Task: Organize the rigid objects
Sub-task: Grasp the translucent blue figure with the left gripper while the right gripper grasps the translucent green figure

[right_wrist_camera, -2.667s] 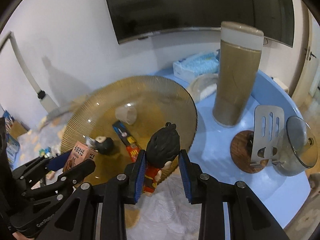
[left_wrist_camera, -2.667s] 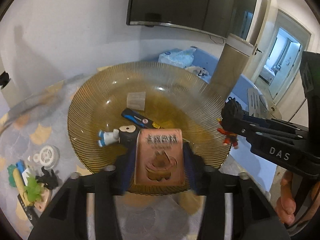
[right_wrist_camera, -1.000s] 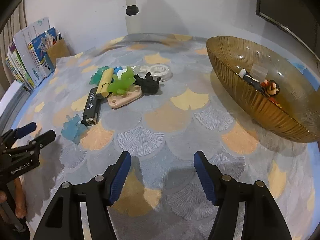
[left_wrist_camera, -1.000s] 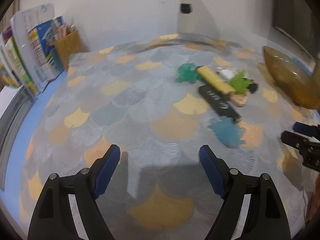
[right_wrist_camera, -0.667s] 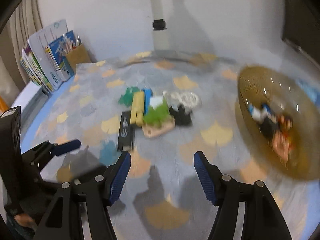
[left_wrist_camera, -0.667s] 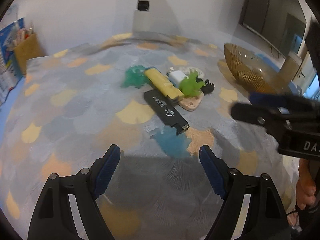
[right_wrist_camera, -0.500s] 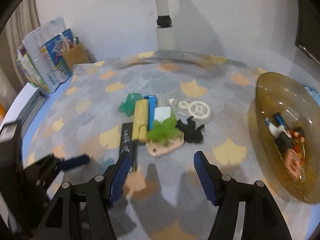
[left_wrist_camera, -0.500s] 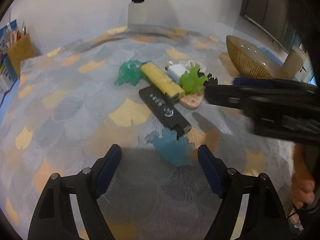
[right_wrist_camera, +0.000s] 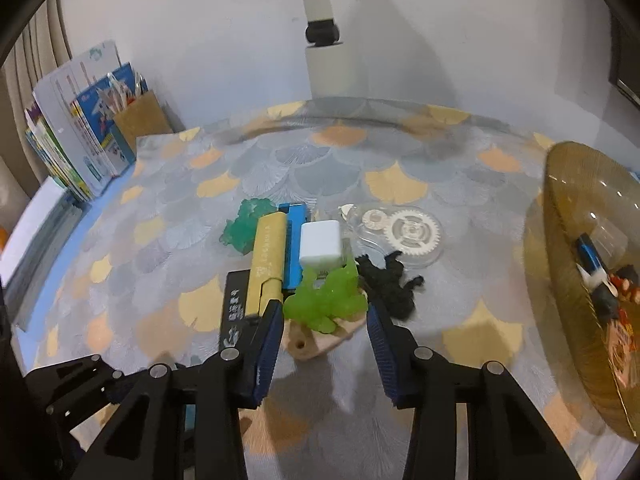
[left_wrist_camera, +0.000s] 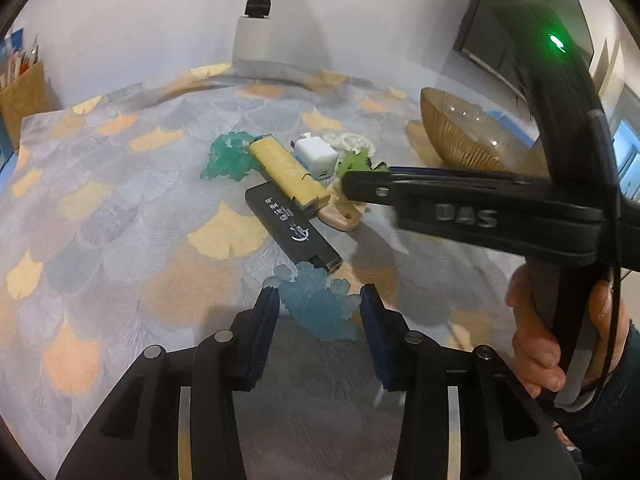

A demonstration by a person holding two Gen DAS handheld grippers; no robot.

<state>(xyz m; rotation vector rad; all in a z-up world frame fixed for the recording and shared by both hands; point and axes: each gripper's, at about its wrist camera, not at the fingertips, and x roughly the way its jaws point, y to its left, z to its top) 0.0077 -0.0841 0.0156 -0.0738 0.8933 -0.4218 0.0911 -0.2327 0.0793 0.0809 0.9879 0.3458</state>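
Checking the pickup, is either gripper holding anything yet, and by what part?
Nothing yet. Left gripper is closing around the blue figure; right gripper around the green figure.

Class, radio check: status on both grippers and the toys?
Left gripper closing round blue toy. Right gripper closing round green toy. Nothing in the way.

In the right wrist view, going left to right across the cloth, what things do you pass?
Teal figure → yellow box → blue bar → white cube → clear gear case → amber bowl.
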